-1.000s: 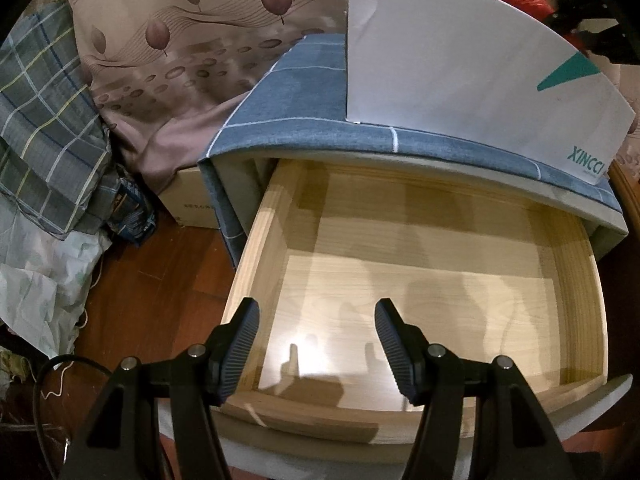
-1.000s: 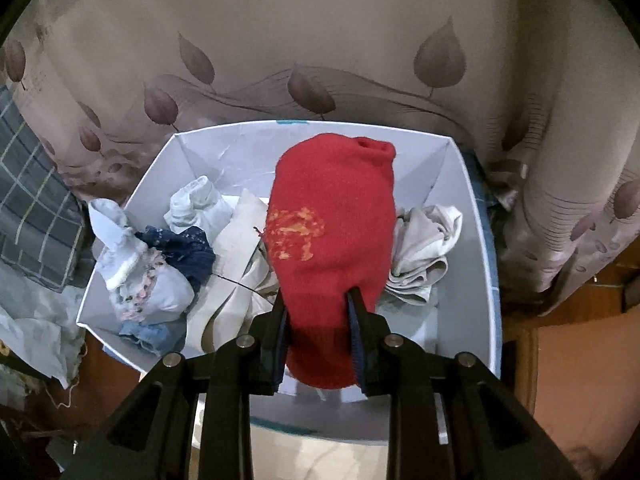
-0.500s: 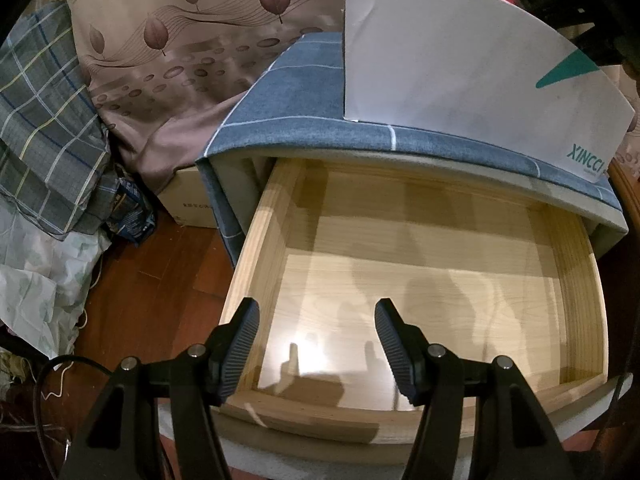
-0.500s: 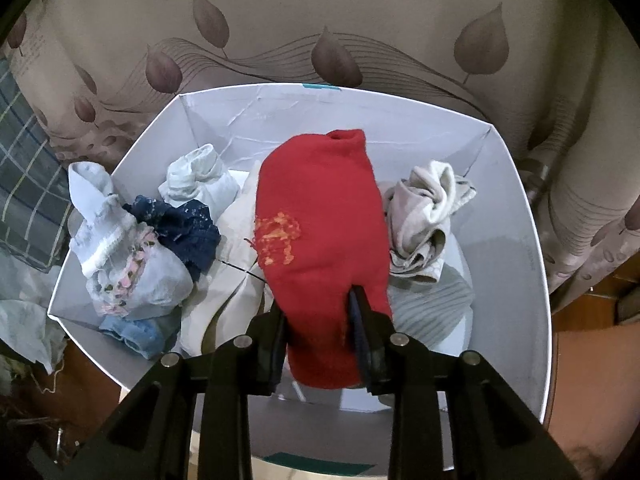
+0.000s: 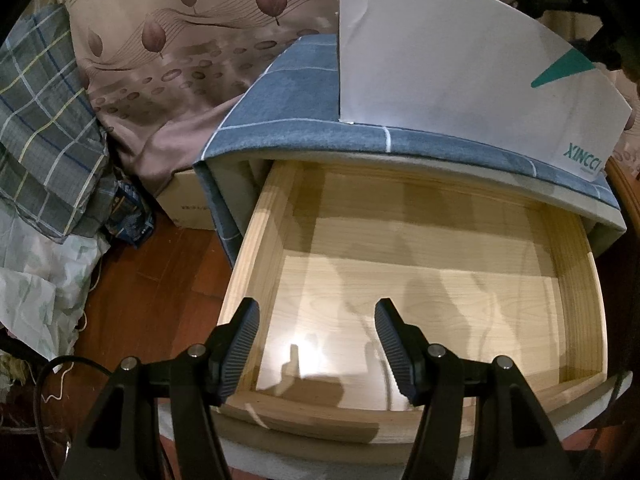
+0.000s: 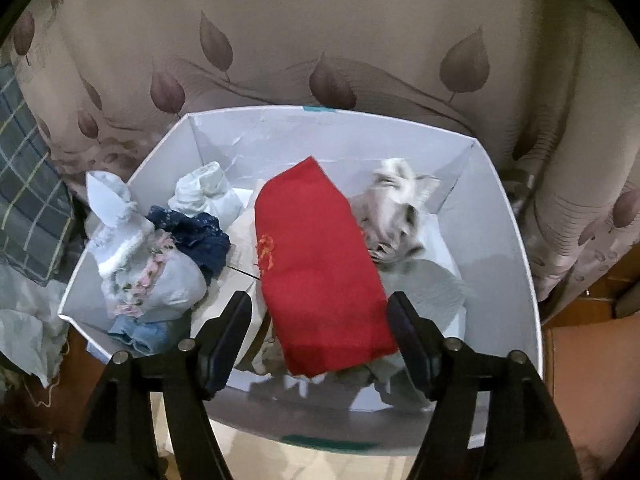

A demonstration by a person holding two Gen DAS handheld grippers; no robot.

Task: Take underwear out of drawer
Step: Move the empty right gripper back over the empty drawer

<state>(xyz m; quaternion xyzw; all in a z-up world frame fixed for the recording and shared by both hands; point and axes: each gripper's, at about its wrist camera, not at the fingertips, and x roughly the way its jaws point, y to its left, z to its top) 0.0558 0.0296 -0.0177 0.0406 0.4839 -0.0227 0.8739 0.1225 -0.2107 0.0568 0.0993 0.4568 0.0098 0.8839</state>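
Note:
The pale wooden drawer [image 5: 576, 280] stands pulled out, and nothing lies inside it. My left gripper [image 5: 316, 320] is open and empty just above the drawer's front edge. A white box [image 6: 504, 248] sits on top of the blue-covered cabinet [image 5: 288, 120]; it also shows in the left wrist view [image 5: 440, 64]. The red underwear [image 6: 320, 264] lies in the box on top of other garments. My right gripper [image 6: 320, 316] is open above the box, its fingers either side of the red piece and apart from it.
The box also holds white, navy, light blue and grey garments [image 6: 192, 236]. A leaf-patterned curtain [image 6: 320, 40] hangs behind. Plaid cloth [image 5: 44, 128] and a cardboard box [image 5: 188, 200] lie on the wooden floor [image 5: 152, 280] at left.
My right gripper has opened and let go of the red underwear, which now lies in the white box. The left gripper has barely moved.

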